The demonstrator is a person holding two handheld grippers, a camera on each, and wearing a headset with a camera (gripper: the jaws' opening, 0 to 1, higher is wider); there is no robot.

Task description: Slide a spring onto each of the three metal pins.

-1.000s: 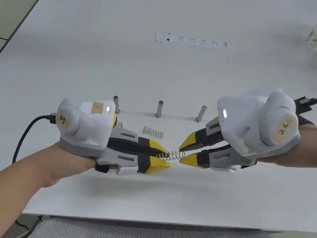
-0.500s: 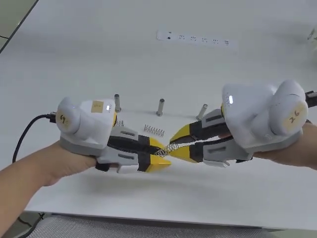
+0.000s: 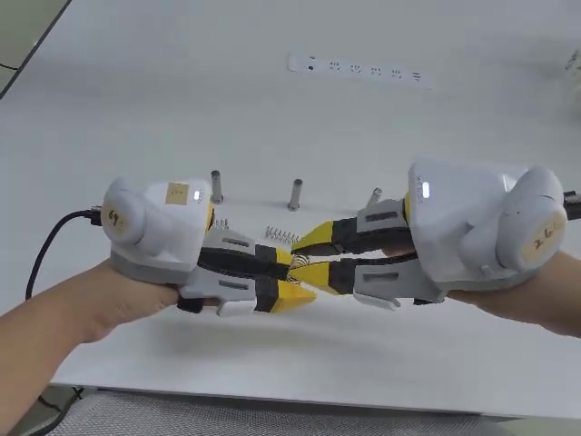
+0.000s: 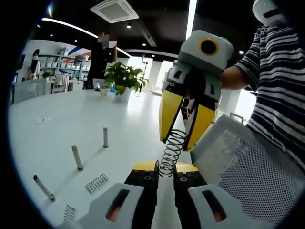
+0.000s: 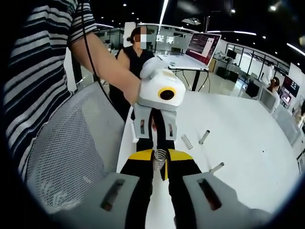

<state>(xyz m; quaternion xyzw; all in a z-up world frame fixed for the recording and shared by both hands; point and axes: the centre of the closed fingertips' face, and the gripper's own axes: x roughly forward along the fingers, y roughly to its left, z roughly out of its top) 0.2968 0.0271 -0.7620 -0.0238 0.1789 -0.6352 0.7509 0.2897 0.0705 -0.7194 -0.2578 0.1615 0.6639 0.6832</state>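
Note:
A thin spring is held in the air between both grippers. My left gripper is shut on one end of the spring. My right gripper comes in from the right, its yellow jaws pressed on the other end of the spring. Behind them, three metal pins stand bare in a row on the white table. Two loose springs lie in front of the pins, a longer one and a short one.
A white power strip lies far back on the table. The table's front edge runs just below the grippers. A grey mesh chair stands off the table, beside a person in a striped shirt.
My right gripper has moved left toward the left one, and its jaws now enclose the spring's free end. The left gripper has stayed put with the spring.

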